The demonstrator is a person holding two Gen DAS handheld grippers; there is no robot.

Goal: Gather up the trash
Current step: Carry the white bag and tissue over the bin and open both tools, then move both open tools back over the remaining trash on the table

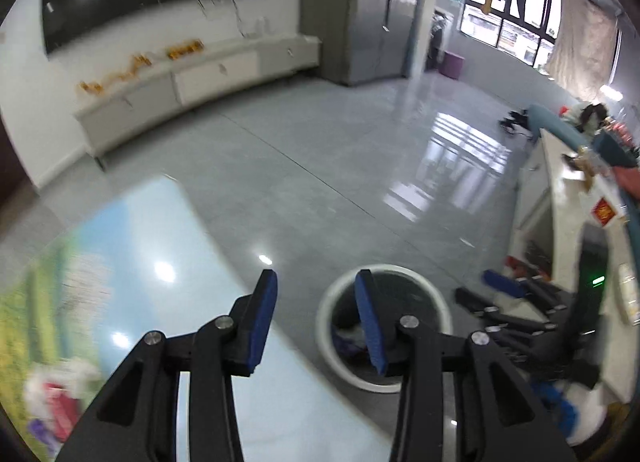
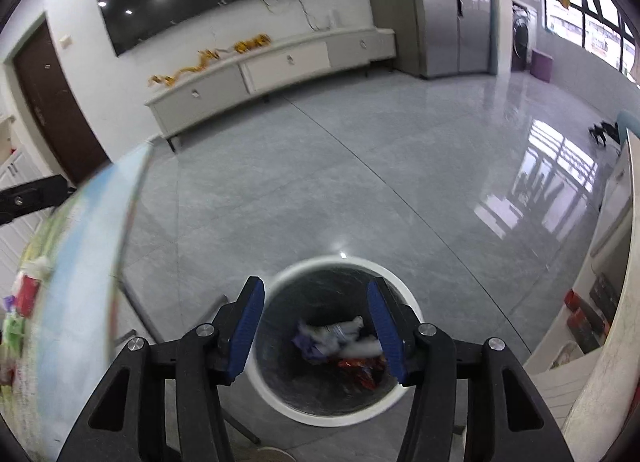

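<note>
A round white trash bin [image 2: 280, 394] stands on the grey floor; it also shows in the left wrist view [image 1: 332, 350]. Several crumpled wrappers [image 2: 340, 346], white, purple and red, lie inside it. My right gripper [image 2: 316, 330] is open and empty, held right above the bin's mouth. My left gripper [image 1: 316, 322] is open and empty, above the table's edge just left of the bin. More trash [image 1: 56, 402], white and red, lies on the table [image 1: 160, 246] at the lower left; it also shows in the right wrist view [image 2: 28, 290].
The table [image 2: 80, 246] with a sky-and-grass printed top stands left of the bin. A white counter [image 1: 560, 197] with clutter is at the right. A low white cabinet [image 2: 280, 65] runs along the far wall under a dark screen.
</note>
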